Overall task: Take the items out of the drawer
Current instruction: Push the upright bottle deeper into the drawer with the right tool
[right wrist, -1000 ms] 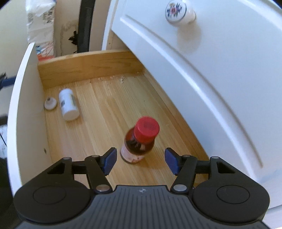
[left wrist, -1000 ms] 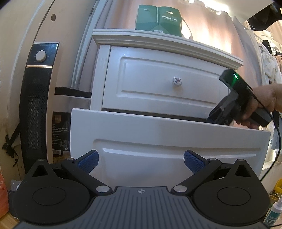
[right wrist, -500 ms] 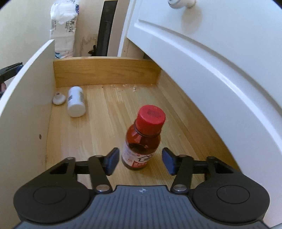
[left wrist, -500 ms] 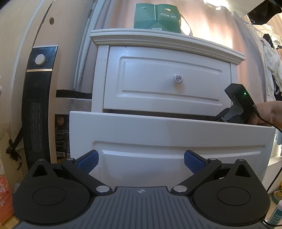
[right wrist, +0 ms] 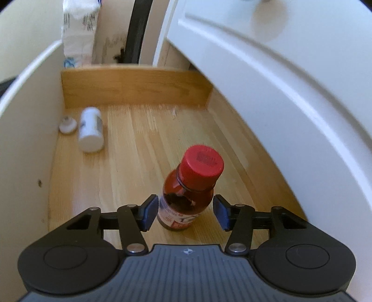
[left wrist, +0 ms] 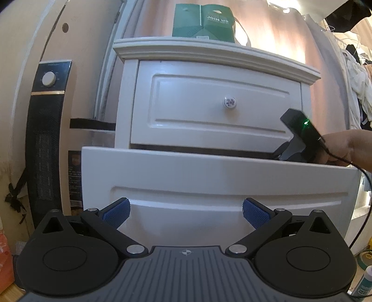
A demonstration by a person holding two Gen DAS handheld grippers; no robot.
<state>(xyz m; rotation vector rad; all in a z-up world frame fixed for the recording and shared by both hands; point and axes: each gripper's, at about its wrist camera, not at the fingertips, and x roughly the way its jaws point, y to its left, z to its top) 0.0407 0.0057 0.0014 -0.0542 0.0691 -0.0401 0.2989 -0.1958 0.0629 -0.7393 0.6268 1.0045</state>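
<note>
Right wrist view looks down into the pulled-out lower drawer (right wrist: 144,139), whose wooden floor is the landmark here. A brown bottle with a red cap (right wrist: 188,192) stands upright on that floor, near the front of the view and toward the cabinet side. The right gripper (right wrist: 184,212) is spread wide around the bottle's lower body, one blue pad (right wrist: 148,212) on either flank with a sliver of gap on each side, so it is released and grasping nothing. Farther along the drawer floor, near the far wooden wall (right wrist: 134,88) and close to the white drawer front on the left, a small white bottle (right wrist: 90,130) lies on its side, and just beside it rests a small white knob-like piece (right wrist: 67,124). Above the drawer curves the closed upper drawer front (right wrist: 279,69). In the left wrist view the left gripper (left wrist: 186,212) sits outside the same drawer, facing its white front panel (left wrist: 209,176), its blue pads far apart and empty. Over the top edge of that panel, at the right end, a hand (left wrist: 344,146) holds the black right gripper body, which dips into the drawer with a green light showing. A green box (left wrist: 204,21) stands on top of the white nightstand (left wrist: 209,51), and a tall black heater (left wrist: 46,139) stands to the left of it.
</note>
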